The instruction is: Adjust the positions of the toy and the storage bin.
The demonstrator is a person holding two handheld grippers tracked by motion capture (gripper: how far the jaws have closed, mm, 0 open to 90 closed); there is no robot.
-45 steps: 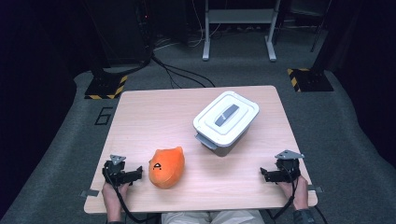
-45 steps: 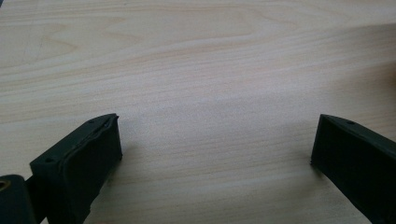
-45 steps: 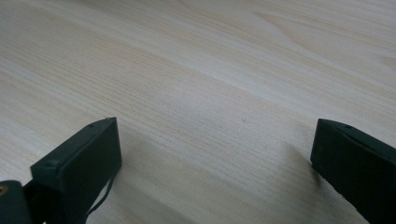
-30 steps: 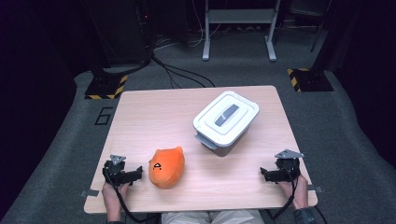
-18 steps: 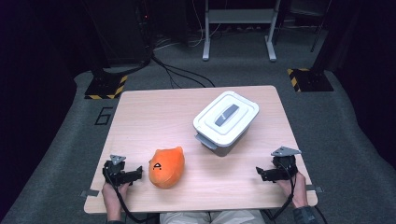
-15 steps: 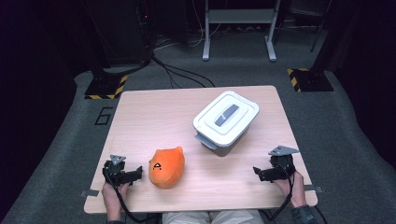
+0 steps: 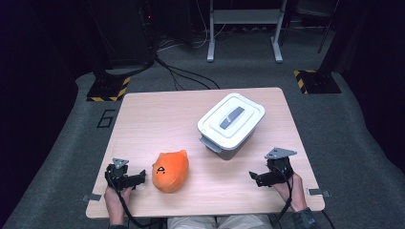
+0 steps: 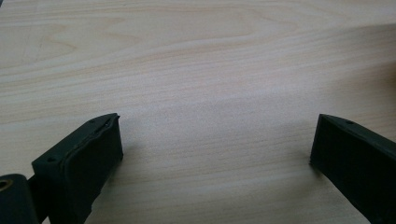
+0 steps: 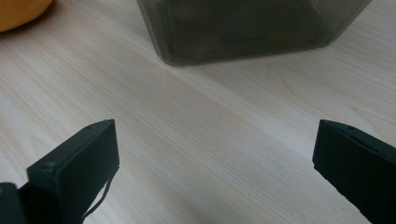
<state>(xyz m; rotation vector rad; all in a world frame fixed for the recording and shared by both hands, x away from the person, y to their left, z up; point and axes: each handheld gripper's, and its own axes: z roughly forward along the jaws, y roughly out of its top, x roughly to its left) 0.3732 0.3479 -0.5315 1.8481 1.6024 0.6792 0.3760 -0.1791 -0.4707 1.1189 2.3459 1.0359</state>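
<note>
- Orange soft toy [image 7: 170,171] lies on my counter [image 7: 157,114] near the front edge, left of centre, and the high view shows a small dark mark on its top face.
- My left hand-held gripper [image 7: 136,178] rests just beside the toy on its left, pointing at it; from above I cannot tell whether the tips touch it.
- My left gripper view gives me what the high view cannot: the left hand-held gripper [image 8: 212,154] is released, jaws wide apart, with bare wood grain between them.
- A lidded box [image 7: 231,124] stands right of centre, white lid on with a grey handle across it, well apart from the toy.
- My right hand-held gripper [image 7: 253,176] sits near the front right, aimed leftward, the box just beyond it.
- In my right gripper view the right hand-held gripper [image 9: 215,154] is also released, nothing between the jaws; ahead I see the box's smoky see-through wall [image 9: 243,28], which looks plain grey from above, and a sliver of the orange toy [image 9: 18,11] at the top left corner.
</note>
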